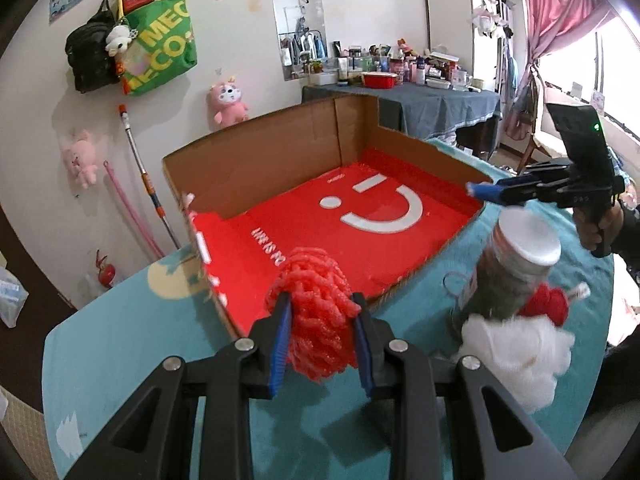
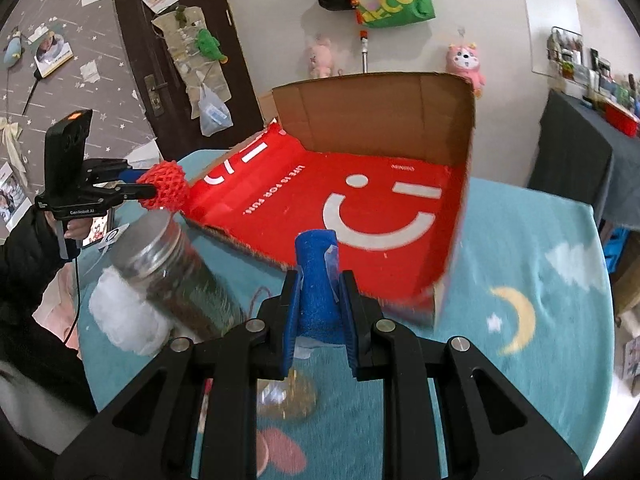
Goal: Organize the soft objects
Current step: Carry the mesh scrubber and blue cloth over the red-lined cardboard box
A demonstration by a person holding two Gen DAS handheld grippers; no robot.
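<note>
Left tool (image 1: 320,312) is clamped on a red mesh foam net (image 1: 316,304), hanging just off the cut-down front edge of the cardboard box (image 1: 260,152). Right tool (image 2: 318,300) pinches a blue foam roll (image 2: 316,276) at the box's near edge, pointing down at an angle. Box floor is bare red, tall walls only at the back and one side. On the teal counter (image 2: 540,240) between both tools: a glass jar (image 2: 176,264) and white fluff (image 2: 124,316), so it's tight there.
</note>
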